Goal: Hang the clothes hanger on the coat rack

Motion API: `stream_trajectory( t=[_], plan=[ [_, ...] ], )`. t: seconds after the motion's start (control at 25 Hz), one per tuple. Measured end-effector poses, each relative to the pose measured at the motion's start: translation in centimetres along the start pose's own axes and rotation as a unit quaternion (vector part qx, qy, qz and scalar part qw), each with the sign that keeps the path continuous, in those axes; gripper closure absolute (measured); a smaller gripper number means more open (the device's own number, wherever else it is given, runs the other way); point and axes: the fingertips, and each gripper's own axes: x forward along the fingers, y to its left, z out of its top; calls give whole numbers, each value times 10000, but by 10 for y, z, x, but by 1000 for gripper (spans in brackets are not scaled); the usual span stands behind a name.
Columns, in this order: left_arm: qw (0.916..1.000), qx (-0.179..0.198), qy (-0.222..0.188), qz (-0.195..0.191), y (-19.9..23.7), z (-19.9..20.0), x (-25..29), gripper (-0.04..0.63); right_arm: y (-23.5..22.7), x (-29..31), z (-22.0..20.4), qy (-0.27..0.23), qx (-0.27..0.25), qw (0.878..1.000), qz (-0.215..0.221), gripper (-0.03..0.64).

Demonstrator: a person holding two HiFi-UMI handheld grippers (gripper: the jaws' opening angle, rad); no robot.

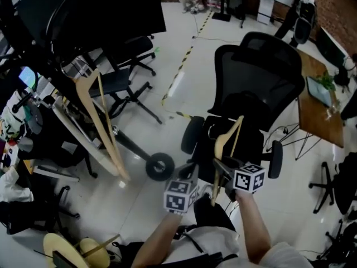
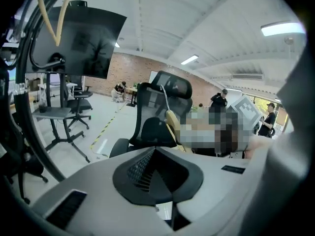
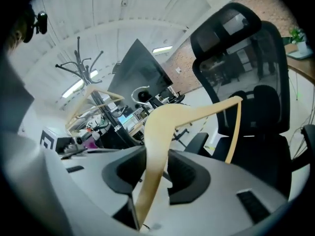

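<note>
Rack (image 3: 84,63) stands up-left, well apart, with another hanger (image 1: 100,116) already on it. Hanger (image 3: 162,127) is in front of the chair (image 1: 262,77), clamped by one arm in the right gripper (image 3: 155,168). Left gripper (image 2: 155,173) is closed and empty. Lead with the hook, go over a free prong, lower, then release.

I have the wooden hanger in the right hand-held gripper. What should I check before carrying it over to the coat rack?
1. Grip: right hand-held gripper is clamped on one arm of the wooden hanger. Ok.
2. Metal hook of the hanger is clear of any snag. Ok.
3. Coat rack is in sight, up and to the left in the right gripper view. Ok.
4. Free prong on the rack: another hanger already hangs there. Cannot tell.
5. Left hand-held gripper is empty, with its jaws together. Ok.
</note>
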Motion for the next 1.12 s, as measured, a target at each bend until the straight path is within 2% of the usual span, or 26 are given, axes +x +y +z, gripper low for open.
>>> stream_trajectory(
  t=[0.24,0.52,0.68,0.92,1.12],
  plan=[
    [9980,346,-515,144,-12,43,-57,600,60,-12,28,-145,-38,9970,755,471],
    [9902,621,-1235,222,-28,92,-133,600,133,-34,69,-269,-320,9890,1418,469],
    [9818,737,-1717,334,-21,121,-179,600,179,-40,109,-489,-719,9826,1643,469],
    [9749,860,-1970,575,-9,130,-232,600,228,-56,133,-725,-683,9747,1999,469],
    [9693,909,-2181,673,-3,136,-263,600,252,-61,136,-737,-875,9719,2058,469]
  ],
)
